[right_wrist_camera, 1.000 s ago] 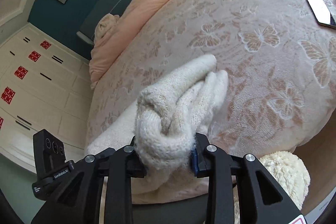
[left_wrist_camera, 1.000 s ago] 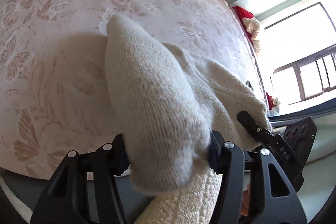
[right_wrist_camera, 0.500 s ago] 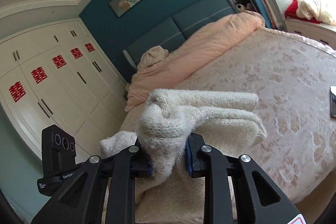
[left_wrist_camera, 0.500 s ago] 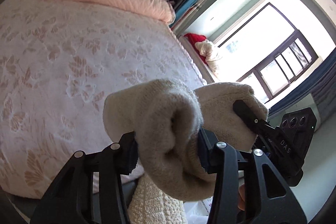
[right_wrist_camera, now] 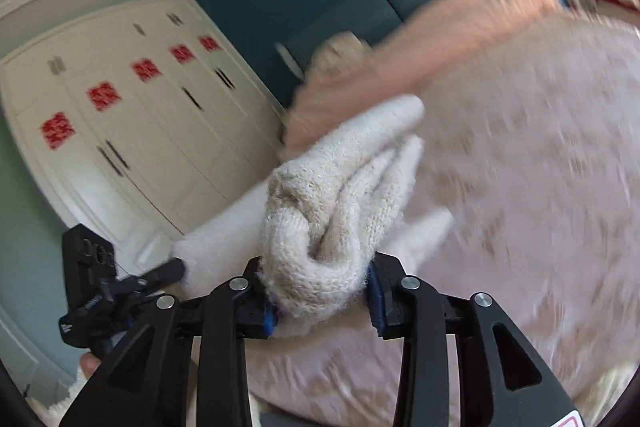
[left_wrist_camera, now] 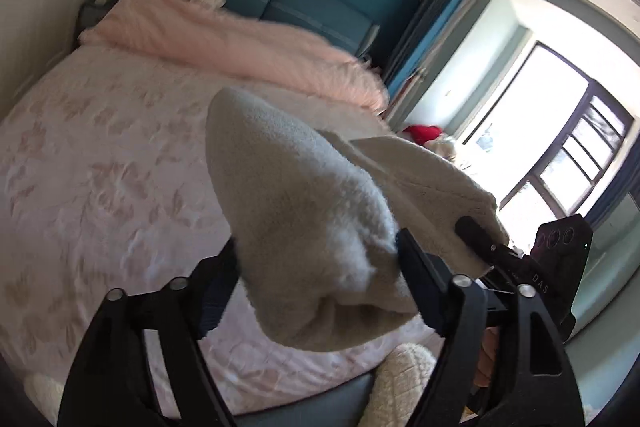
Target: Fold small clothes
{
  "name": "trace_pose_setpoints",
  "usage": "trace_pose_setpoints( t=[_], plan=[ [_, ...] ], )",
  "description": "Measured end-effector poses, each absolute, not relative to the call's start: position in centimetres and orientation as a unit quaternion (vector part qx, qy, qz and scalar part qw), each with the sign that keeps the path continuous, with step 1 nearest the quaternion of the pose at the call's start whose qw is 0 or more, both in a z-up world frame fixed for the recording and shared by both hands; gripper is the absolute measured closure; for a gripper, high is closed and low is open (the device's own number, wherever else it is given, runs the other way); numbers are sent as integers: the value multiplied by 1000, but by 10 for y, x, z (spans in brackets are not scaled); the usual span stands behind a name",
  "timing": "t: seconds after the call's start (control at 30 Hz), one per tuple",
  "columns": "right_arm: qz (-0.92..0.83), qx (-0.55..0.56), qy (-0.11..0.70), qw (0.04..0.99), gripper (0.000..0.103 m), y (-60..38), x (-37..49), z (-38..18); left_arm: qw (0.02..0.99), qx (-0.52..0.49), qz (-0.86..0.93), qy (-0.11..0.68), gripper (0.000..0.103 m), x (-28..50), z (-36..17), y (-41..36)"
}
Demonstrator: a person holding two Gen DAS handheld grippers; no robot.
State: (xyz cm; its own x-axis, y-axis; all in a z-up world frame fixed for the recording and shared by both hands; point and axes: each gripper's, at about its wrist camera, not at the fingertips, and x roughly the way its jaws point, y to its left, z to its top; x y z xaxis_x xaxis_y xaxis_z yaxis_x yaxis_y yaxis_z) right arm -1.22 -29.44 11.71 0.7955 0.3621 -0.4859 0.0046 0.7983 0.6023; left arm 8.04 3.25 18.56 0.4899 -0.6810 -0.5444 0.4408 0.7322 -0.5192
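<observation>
Left tongs (left_wrist_camera: 318,245) — jaws just widened; the cream knit garment (left_wrist_camera: 304,195) fills the gap and touches both fingers, but whether they grip it cannot be told. Right tongs (right_wrist_camera: 318,265) — jaws just eased a little, pinching a bunched fold of the same garment.

Garment: held aloft between the two tongs, above the near edge of the bed (left_wrist_camera: 100,187), not lying on it.

Step in hand, as judged: carrying the folded piece to its resting spot. Keep both ends level and lower them together so the layers stay stacked; let go only once the cloth rests flat.

Writing: "DAS" on the right tongs' body (left_wrist_camera: 538,283). Red emblems (right_wrist_camera: 104,95) on the wardrobe doors (right_wrist_camera: 160,147) — too blurred to read.
</observation>
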Motion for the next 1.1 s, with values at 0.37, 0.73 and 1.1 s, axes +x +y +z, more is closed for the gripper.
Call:
trace_pose_setpoints(
  t=[0.37,0.73,1.1],
  plan=[
    [0,281,413,866,29,-304,-4,42,804,-279,-204,483,10,92,47,96],
    [24,339,509,791,53,-279,87,-25,737,-297,-185,578,18,161,-30,61],
    [102,236,333,907,69,-250,91,165,813,-259,-282,438,58,171,134,65]
  ],
)
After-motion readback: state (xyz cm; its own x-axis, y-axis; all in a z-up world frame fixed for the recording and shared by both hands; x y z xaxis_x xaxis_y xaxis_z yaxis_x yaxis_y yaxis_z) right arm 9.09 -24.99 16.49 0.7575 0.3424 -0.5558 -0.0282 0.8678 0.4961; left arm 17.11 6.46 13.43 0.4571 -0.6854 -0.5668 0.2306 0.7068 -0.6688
